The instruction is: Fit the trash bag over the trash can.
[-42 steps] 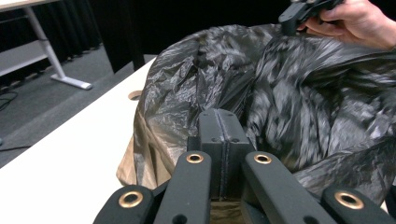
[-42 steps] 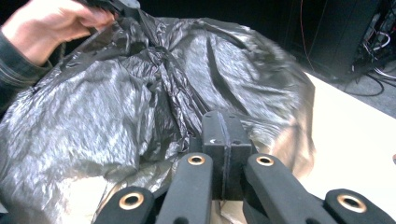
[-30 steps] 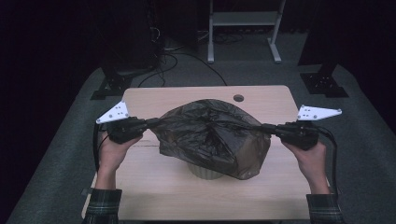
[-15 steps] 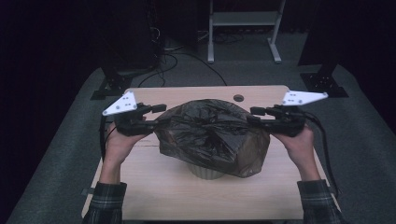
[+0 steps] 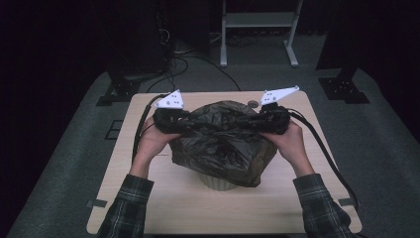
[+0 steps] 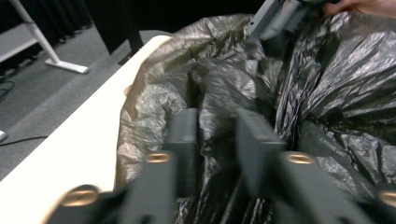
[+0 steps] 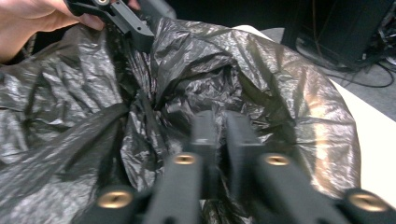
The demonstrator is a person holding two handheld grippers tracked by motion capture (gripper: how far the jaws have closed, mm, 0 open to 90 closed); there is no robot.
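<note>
The desk [image 5: 163,208] is a light wooden top with rounded corners. It is the biggest thing here.

A big black plastic bag [image 5: 223,146] sits in the middle of the desk, a bit nearer the far edge. It is crinkly and shiny, and it drapes over a pale round tub [image 5: 216,182]. Just the bottom of the tub peeks out on the side near the person. In the left tool view the bag [image 6: 327,93] has lots of folds, and in the right tool view the bag [image 7: 261,74] puffs up like a dome.

The person's two hands come in from the near edge, with checked sleeves [image 5: 124,208].

The left tool [image 5: 184,121] is at the left top of the bag. Its jaws have just been closing, and a fold of the bag is between them. In its own view the left tool [image 6: 217,135] has a small gap, with bag plastic bunched inside it.

The right tool [image 5: 250,120] is at the right top of the bag. Its jaws have just been closing too. In its own view the right tool [image 7: 219,133] is nearly closed and pinches a thin fold of the bag.

A small dark round thing [image 5: 253,103] lies near the far edge of the desk.
</note>
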